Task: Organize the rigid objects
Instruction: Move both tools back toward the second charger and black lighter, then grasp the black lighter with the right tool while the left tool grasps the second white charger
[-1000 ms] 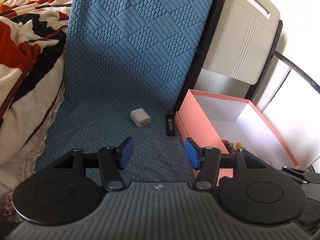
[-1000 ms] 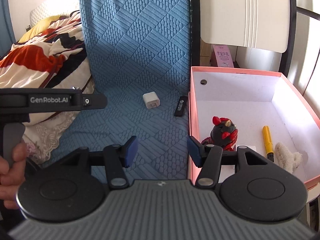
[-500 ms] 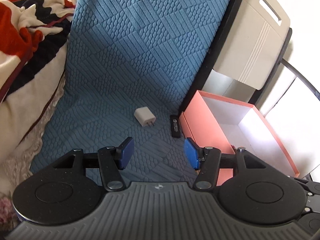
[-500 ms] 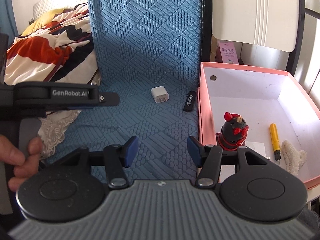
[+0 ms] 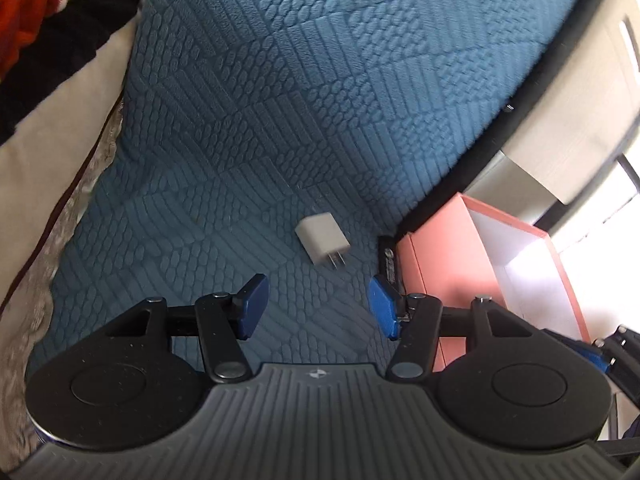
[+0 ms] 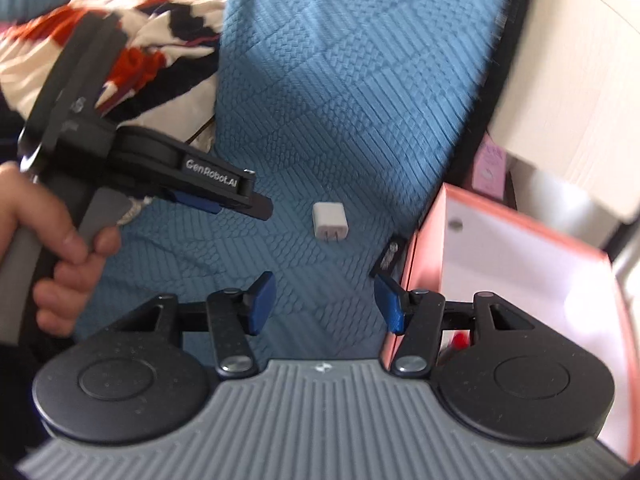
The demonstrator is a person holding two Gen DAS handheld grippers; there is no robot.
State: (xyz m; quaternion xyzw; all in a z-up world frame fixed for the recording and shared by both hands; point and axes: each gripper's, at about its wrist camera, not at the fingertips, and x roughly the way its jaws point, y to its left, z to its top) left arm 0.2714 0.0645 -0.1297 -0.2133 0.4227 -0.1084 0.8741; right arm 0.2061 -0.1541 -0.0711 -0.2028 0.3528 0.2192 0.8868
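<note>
Left wrist view shows the left gripper (image 5: 318,306) released and empty above the white charger plug (image 5: 322,240) on the blue mat (image 5: 280,100); small, rigid, light, best pinched across its flat sides.

- blue quilted bed cover (image 5: 280,112), diamond and scale texture
- white charger (image 5: 322,240), small black stick (image 5: 390,262)
- box (image 5: 452,264) pink outside, white inside
- blanket (image 6: 132,32) in red, black, cream patches
- blue pads (image 6: 262,302) on black hand-held gripper (image 6: 324,304)

Blue mat (image 5: 304,120) quilted cloth; charger (image 5: 322,239) smooth white plastic; pink box (image 5: 448,252) matt card.
</note>
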